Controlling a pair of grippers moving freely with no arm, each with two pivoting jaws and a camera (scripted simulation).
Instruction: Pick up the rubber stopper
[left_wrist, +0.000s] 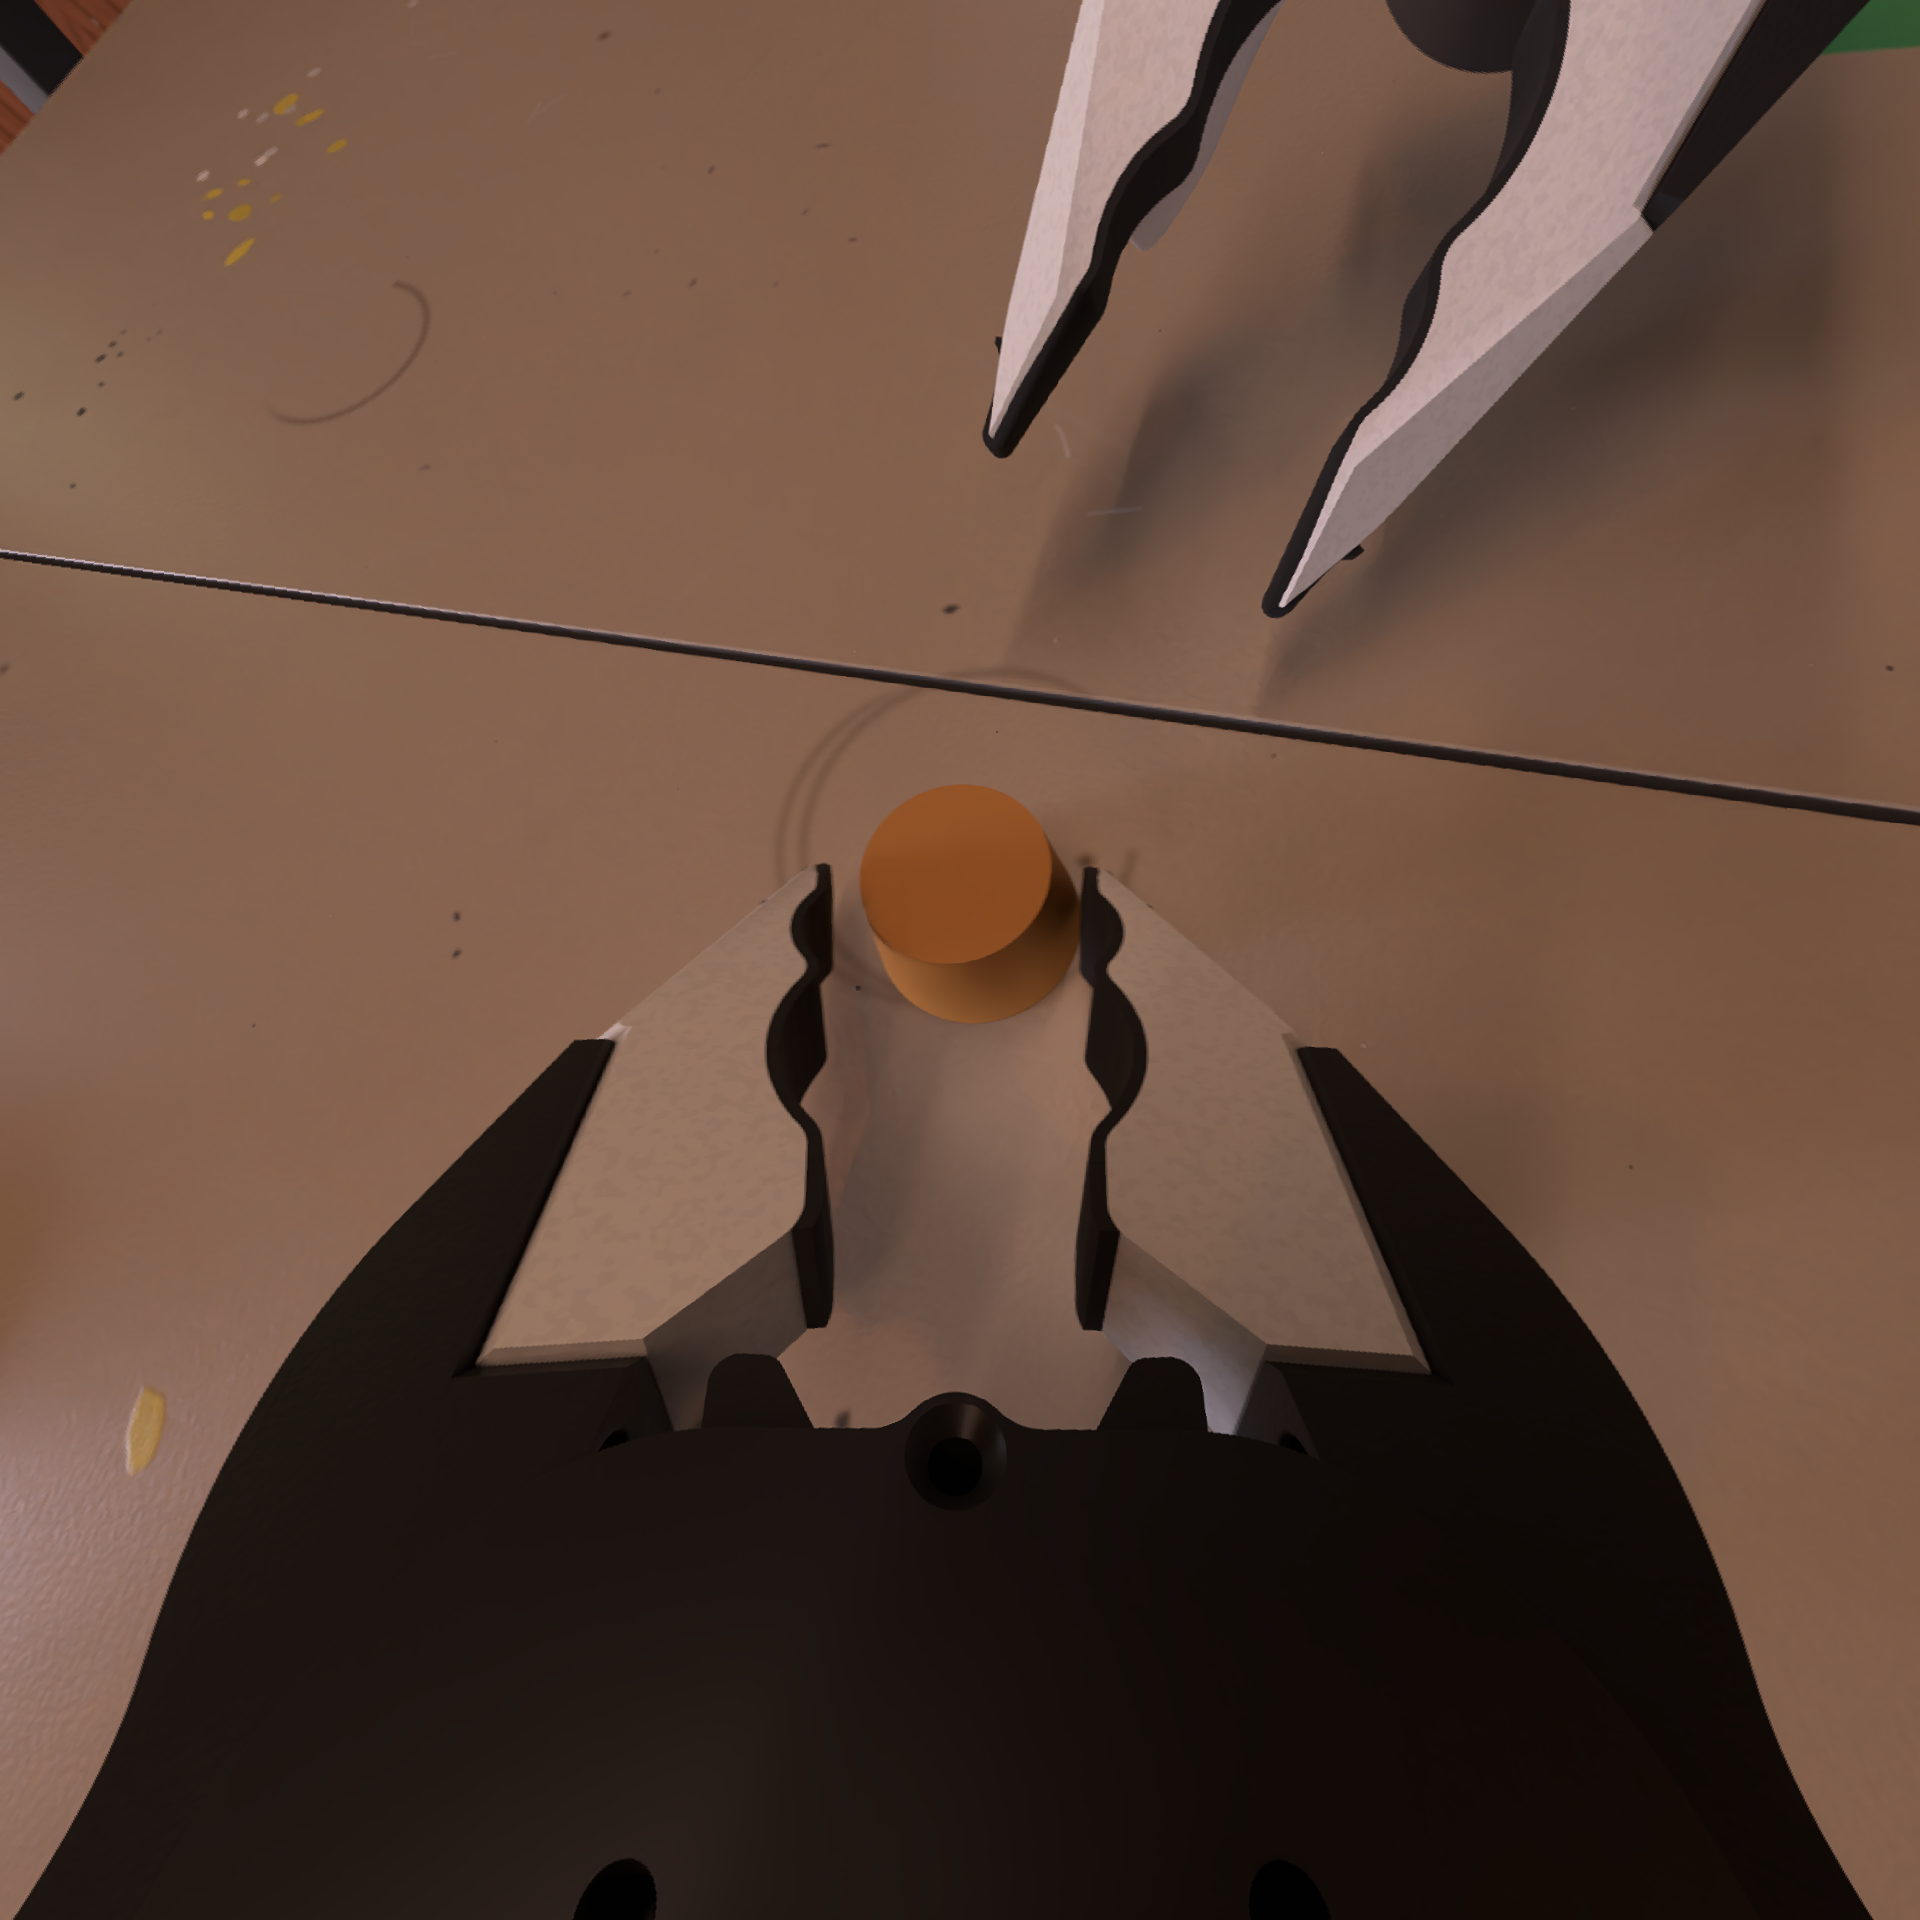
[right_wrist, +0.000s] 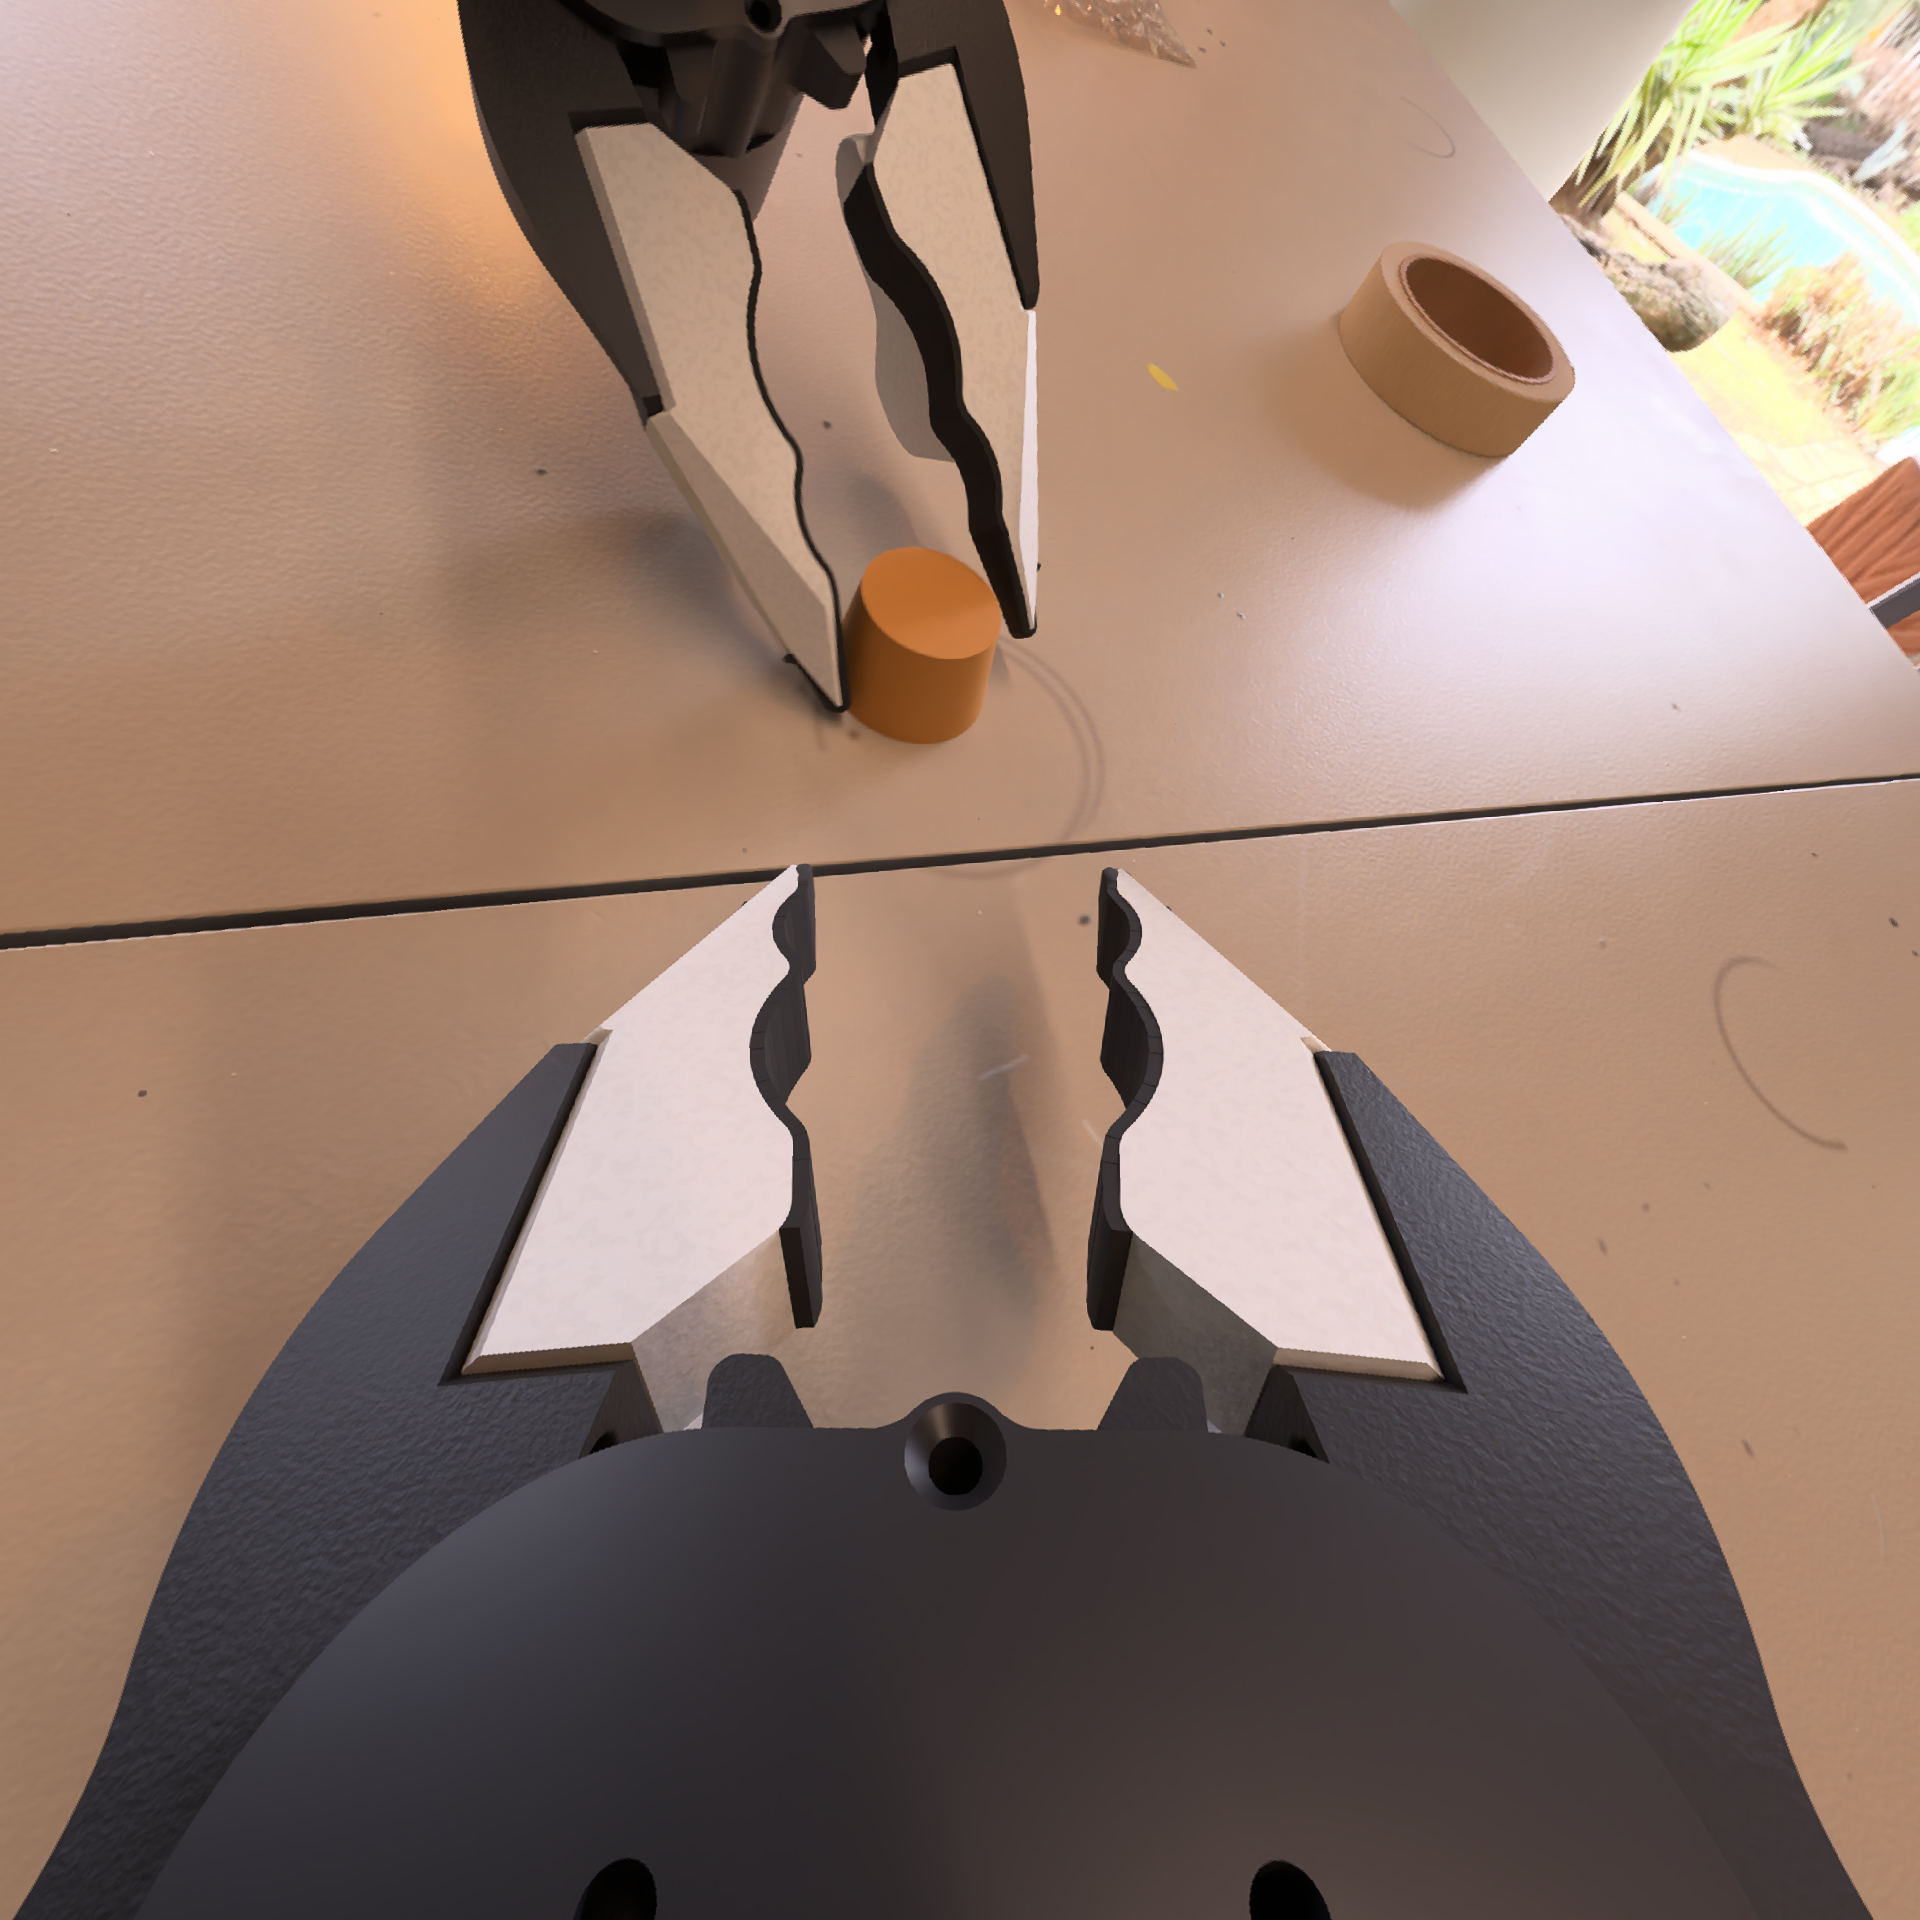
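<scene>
The left hand-held gripper (left_wrist: 956, 878) is down at the table (left_wrist: 416, 935) with its jaws spread and the rubber stopper (left_wrist: 961, 899) standing between the fingertips. The orange stopper sits upright on the brown surface, wide face up, narrowing toward its foot. Seen from across, one finger looks to be touching or just beside its flank while the other tip sits close on the far side, so nothing is gripped yet.

My worry is that taper. If the jaws close near the narrow foot, or one finger arrives first, I'd expect the stopper to tip, or squirt upward and out. Only the very tips straddle it, so a shallow pinch could let it slip on the lift. The tips are also right at the table, and pressing lower could scrape them.

Beyond the dark seam (left_wrist: 520, 620) between the two boards, the right hand-held gripper (right_wrist: 956, 883) hovers spread and empty, well apart from the stopper.

Farthest off lies a roll of tape (right_wrist: 1455, 348), flat on the table. It is the nearest thing to a container here, and its hollow core shows nothing inside.
</scene>
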